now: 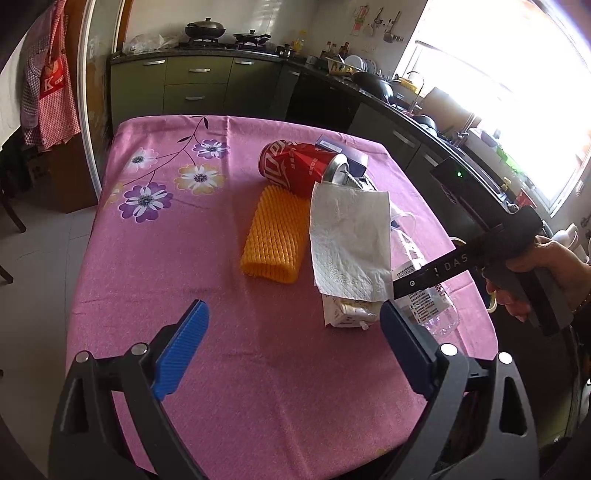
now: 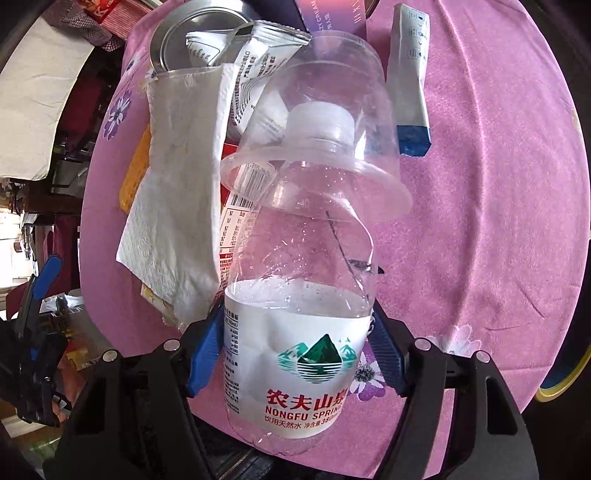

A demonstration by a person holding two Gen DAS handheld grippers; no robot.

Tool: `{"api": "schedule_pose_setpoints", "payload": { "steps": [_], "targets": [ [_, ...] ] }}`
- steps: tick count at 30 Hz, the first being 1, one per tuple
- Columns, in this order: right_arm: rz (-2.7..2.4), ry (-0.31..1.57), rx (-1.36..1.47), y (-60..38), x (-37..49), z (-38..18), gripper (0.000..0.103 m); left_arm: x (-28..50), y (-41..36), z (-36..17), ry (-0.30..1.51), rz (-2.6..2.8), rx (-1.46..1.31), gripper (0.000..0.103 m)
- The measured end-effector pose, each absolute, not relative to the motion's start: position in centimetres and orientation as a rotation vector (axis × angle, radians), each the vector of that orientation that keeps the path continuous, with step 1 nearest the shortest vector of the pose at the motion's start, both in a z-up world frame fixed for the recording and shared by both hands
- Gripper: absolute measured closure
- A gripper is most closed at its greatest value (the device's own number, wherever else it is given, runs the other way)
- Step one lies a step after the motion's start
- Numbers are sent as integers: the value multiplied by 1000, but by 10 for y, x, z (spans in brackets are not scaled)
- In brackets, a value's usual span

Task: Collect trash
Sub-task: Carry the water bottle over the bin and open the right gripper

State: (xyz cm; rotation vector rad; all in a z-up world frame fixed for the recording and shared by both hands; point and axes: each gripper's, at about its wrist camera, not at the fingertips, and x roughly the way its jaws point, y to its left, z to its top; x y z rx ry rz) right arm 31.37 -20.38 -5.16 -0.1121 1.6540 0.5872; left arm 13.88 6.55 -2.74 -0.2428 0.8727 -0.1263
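Observation:
My right gripper (image 2: 297,347) is shut on an empty Nongfu Spring water bottle (image 2: 299,354), its blue pads (image 2: 207,354) pressing the labelled body. A clear plastic cup (image 2: 325,122) sits upside down over the bottle's white cap. My left gripper (image 1: 291,350) is open and empty above the pink tablecloth (image 1: 147,258), short of the trash pile. The pile holds a red cola can (image 1: 295,166), an orange foam net (image 1: 275,236), a white paper towel (image 1: 351,240) and a small carton (image 1: 343,314). The bottle (image 1: 432,306) also shows by my left gripper's right finger.
A blue-and-white box (image 2: 412,77) lies right of the cup. A silver foil wrapper (image 2: 251,70) and the can's top (image 2: 184,33) lie behind the towel. Kitchen cabinets (image 1: 195,88) and a cluttered counter (image 1: 388,88) stand beyond the table. The table's right edge (image 1: 476,288) is close.

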Motion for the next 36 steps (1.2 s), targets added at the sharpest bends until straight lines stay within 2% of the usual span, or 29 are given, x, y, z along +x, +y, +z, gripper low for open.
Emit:
{"api": "schedule_pose_setpoints", "payload": {
  "steps": [9,17,25,29,36],
  "targets": [
    [657,1632,-120,-222,287,-41,37,139,59,-30,888,-124,-230,14],
    [742,1597,-14,-257,250,-23,38,140,43,-26,890,-143,-196,14],
    [499,1430,176,-386,277,13,37,145,24,-25,901,-171,-158,13],
    [308,1403,251,-473,311,-1,37,150,13,-26,915,-182,-140,13],
    [127,1483,317,-558,356,-70,37,159,2,-29,938,-175,-116,13]
  ]
}}
